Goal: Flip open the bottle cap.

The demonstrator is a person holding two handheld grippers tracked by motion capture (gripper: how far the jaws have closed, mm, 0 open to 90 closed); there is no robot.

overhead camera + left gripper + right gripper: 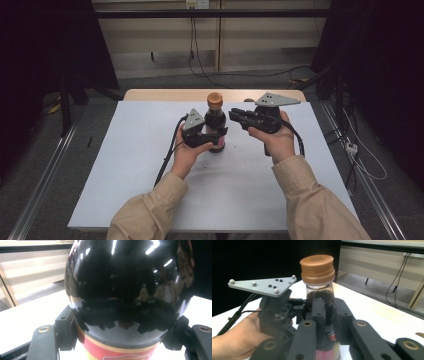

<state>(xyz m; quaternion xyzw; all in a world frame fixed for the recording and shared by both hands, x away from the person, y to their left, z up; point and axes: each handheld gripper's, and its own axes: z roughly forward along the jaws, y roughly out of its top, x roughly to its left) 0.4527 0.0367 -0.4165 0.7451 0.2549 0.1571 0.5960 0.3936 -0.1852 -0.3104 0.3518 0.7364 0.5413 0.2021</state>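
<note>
- Tabletop, white and wide, carries just one thing near its middle, a little toward the far edge; bare surface runs out to the left, the right and the near edge.
- Bottle of dark liquid stands upright on that surface, its long axis vertical and its brown cap pointing straight up; a red and gold label shows low on the glass in the left gripper view.
- Left hand-held gripper is clenched around the lower body of the bottle from the bottle's left side, one jaw pressed to each flank of the glass, as the left gripper view shows close up.
- Right hand-held gripper sits just to the right of the bottle's neck, raised off the tabletop, jaws pointing left toward the glass.
- In the right gripper view its two black jaws are drawn together with nothing between them; the neck and cap rise just behind them.
- Both sleeves come in from the near edge, leaving the far strip of wood beyond the bottle open.
</note>
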